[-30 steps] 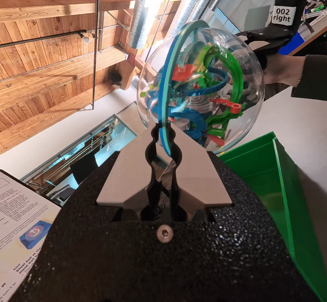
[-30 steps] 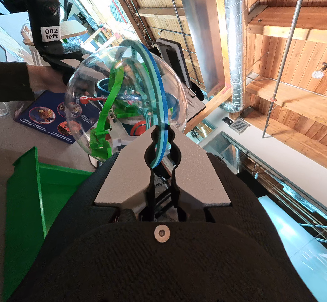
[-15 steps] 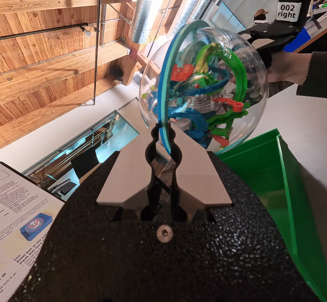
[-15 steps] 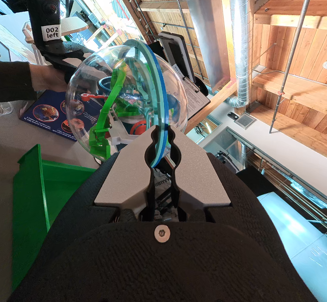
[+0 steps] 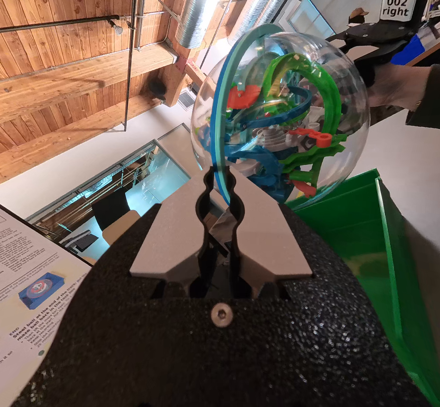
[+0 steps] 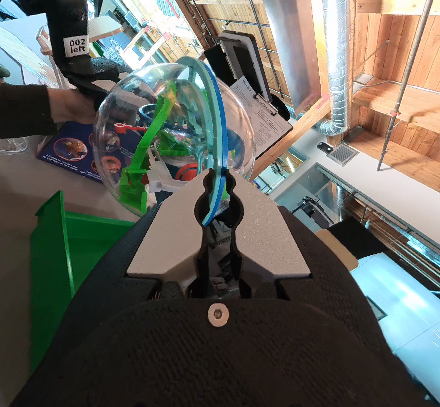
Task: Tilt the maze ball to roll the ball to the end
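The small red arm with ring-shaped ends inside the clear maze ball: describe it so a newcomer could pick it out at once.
Start at the clear plastic maze ball, held by its blue and teal rim between the left gripper and right gripper, above the green plastic bin. Inside, find the bright green arched track. The small red arm with ring-shaped ends juts out beside it, thin and straight, unlike the curved tracks around it.
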Available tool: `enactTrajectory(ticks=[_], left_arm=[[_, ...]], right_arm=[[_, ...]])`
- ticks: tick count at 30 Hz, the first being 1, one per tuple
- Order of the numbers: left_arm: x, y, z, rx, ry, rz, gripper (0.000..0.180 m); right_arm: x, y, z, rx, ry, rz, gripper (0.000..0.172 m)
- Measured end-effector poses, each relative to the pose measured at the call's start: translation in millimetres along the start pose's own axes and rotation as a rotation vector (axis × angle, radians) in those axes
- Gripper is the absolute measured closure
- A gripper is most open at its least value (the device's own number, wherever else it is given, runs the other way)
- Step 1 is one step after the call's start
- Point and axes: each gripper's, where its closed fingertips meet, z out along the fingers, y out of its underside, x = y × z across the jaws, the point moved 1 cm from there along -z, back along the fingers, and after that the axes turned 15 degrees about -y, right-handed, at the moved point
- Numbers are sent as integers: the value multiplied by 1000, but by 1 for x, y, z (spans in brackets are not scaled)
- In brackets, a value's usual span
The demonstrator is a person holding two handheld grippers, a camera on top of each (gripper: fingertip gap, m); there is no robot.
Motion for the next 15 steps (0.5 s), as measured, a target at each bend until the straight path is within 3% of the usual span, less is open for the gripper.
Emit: enactTrajectory(ticks=[5, 15], left_arm=[[2, 22, 3, -58, 15, -34, 174], [13, 108, 10, -322, 5, -97, 177]], right_arm=[[0, 22, 4, -28, -28, 78, 163], [-17, 108, 20, -76, -141, 372, 163]])
